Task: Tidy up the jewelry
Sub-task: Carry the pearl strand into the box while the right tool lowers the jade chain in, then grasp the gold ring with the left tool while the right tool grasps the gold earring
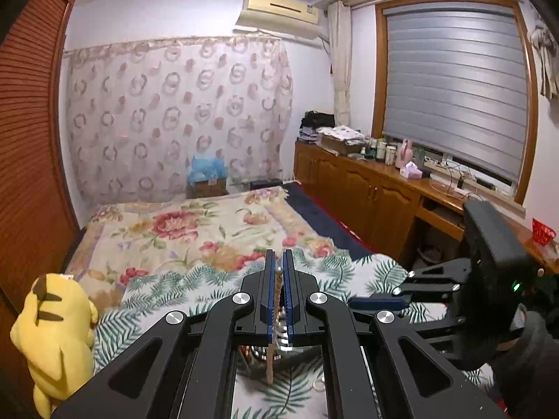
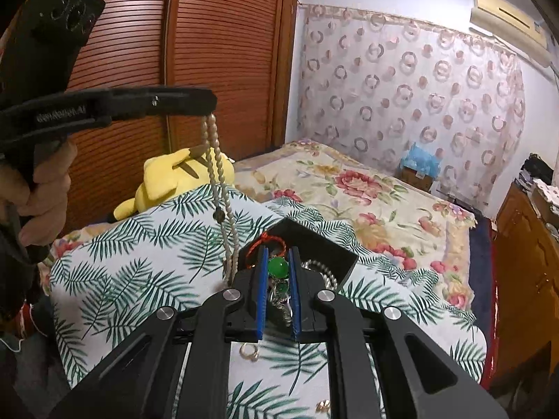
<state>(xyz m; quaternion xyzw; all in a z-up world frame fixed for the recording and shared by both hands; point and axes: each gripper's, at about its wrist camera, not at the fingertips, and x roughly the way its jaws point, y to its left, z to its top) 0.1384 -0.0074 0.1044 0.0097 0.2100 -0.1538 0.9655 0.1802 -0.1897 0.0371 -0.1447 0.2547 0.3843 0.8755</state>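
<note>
My left gripper (image 1: pixel 278 255) is shut on a cream bead necklace (image 1: pixel 276 300), whose strand hangs below the jaws. The right wrist view shows the left gripper (image 2: pixel 209 104) raised at the upper left, the bead necklace (image 2: pixel 216 171) dangling from it down to the leaf-print cloth (image 2: pixel 132 262). My right gripper (image 2: pixel 278 255) is shut on a green-stone necklace (image 2: pixel 278 267), its silver chain trailing under the pads. Just beyond lies an open black box (image 2: pixel 314 241) holding a red cord bracelet (image 2: pixel 260 244) and a silver bead chain (image 2: pixel 326 274).
A gold ring (image 2: pixel 248 351) and another small gold piece (image 2: pixel 323 405) lie on the cloth. A yellow plush toy (image 2: pixel 181 178) sits at the bed's left edge by the louvred wardrobe (image 2: pixel 216 35). A floral bedspread (image 2: pixel 367 192) stretches behind; wooden cabinets (image 1: pixel 367 188) line the right.
</note>
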